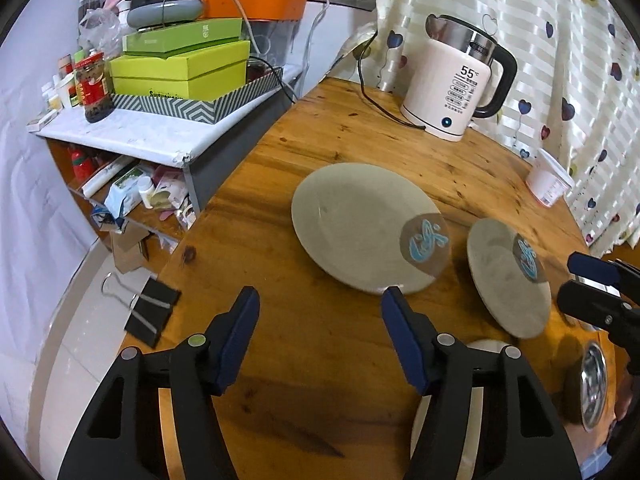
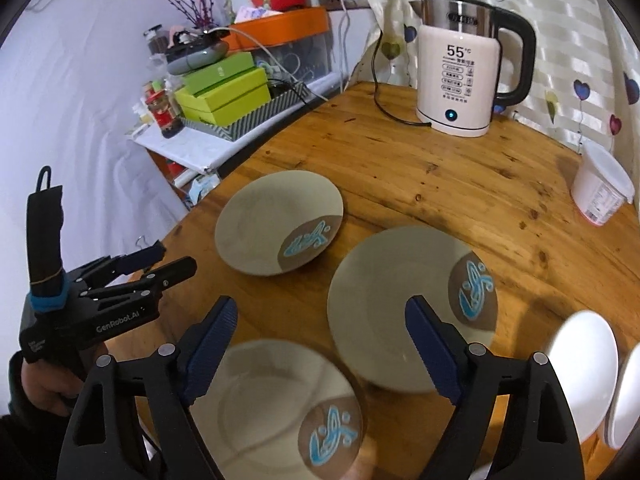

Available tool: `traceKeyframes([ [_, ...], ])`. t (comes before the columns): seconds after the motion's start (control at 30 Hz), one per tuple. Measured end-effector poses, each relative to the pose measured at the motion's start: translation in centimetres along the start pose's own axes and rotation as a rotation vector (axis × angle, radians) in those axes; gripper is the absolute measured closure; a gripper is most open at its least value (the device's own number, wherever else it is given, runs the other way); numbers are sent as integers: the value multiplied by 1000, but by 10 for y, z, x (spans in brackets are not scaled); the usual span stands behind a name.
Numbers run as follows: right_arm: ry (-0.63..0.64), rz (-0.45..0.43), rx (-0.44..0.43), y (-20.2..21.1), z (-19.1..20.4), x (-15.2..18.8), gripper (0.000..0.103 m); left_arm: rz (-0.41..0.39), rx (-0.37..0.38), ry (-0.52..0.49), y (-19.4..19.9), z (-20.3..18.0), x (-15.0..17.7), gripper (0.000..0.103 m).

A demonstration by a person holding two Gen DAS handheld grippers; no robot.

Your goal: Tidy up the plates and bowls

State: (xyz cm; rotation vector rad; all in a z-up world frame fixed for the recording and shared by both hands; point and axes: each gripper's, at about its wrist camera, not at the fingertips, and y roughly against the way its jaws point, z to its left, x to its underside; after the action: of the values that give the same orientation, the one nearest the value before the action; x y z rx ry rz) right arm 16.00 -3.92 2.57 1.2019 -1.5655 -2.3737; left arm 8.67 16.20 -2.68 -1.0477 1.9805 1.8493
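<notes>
Both grippers, left gripper (image 1: 320, 320) and right gripper (image 2: 320, 328), spread and empty; nearest plate (image 2: 276, 408) half-hidden, blurred.

- Plates (image 2: 280, 220): grey-beige, each with a brown patch bearing a blue motif.
- Table (image 2: 420, 176): honey-orange knotted wood.
- Kettle (image 2: 460, 80): cream body, steel top, black handle.
- Curtain (image 1: 560, 40): cream stripes, dark hearts.
- Boxes (image 1: 180, 68): lime green.
- Gripper pads (image 2: 212, 344): navy blue.
</notes>
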Motion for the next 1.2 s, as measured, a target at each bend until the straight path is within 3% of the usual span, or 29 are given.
traceKeyframes([
  [0.57,-20,101,-67,-91,-6,-57,40,49,24,69,-50,18,-29,54],
  [0.77,-41,137,-82,-117,-11,-65,48,56,34,90,-61,24,-34,54],
  [0.83,-47,143,-83,-122,-13,-66,50,63,45,92,-65,24,-35,61],
  [1.07,-60,155,-82,-135,-18,-70,60,71,62,92,-74,22,-38,63],
  [1.2,-71,164,-83,-140,-20,-70,67,71,77,93,-76,22,-40,70],
])
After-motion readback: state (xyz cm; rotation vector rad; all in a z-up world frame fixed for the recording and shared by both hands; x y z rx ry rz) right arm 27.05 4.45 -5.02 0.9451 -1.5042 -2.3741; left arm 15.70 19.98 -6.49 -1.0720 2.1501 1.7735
